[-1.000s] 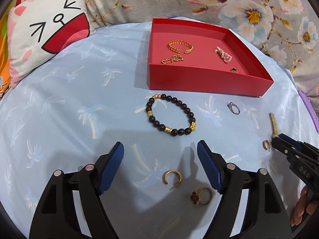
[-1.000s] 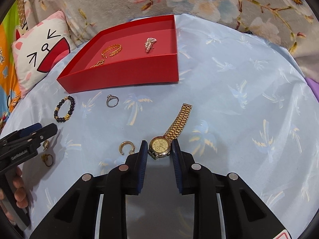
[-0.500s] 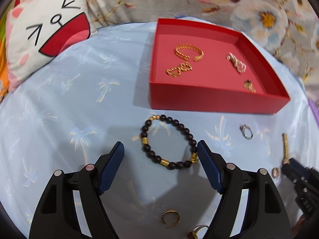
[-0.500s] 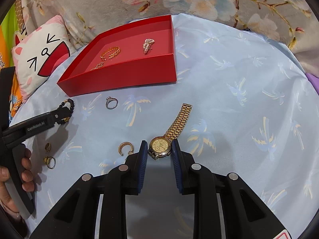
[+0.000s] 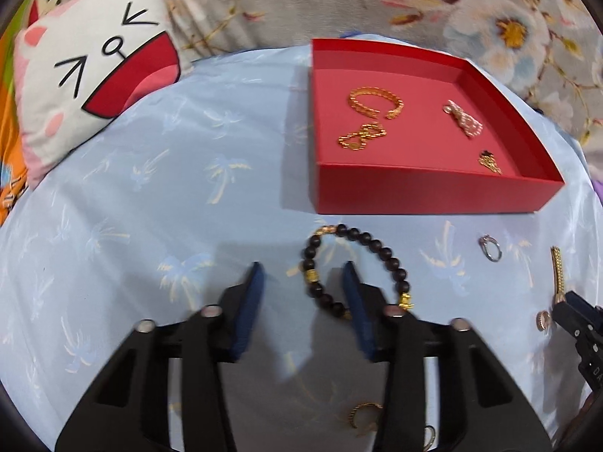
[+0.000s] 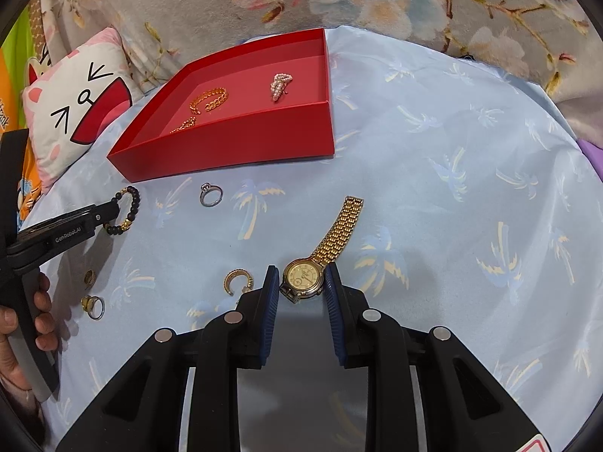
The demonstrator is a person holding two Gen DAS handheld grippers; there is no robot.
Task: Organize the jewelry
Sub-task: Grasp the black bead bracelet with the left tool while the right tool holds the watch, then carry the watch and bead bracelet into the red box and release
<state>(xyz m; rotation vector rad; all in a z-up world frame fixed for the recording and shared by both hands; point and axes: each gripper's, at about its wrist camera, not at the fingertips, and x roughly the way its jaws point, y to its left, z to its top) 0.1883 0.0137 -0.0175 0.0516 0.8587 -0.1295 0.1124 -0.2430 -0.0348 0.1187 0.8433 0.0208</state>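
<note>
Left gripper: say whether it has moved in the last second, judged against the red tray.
Yes. The left gripper has advanced toward the red tray, closing around the beaded bracelet.

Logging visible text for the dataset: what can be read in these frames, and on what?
"GenRoboLAI": side of the left gripper, as far as I can read it.
White characters on the right gripper: cut off, unreadable.
Watch dial: too small to read.
Orange fabric, frame edge: lettering cut off.
</note>
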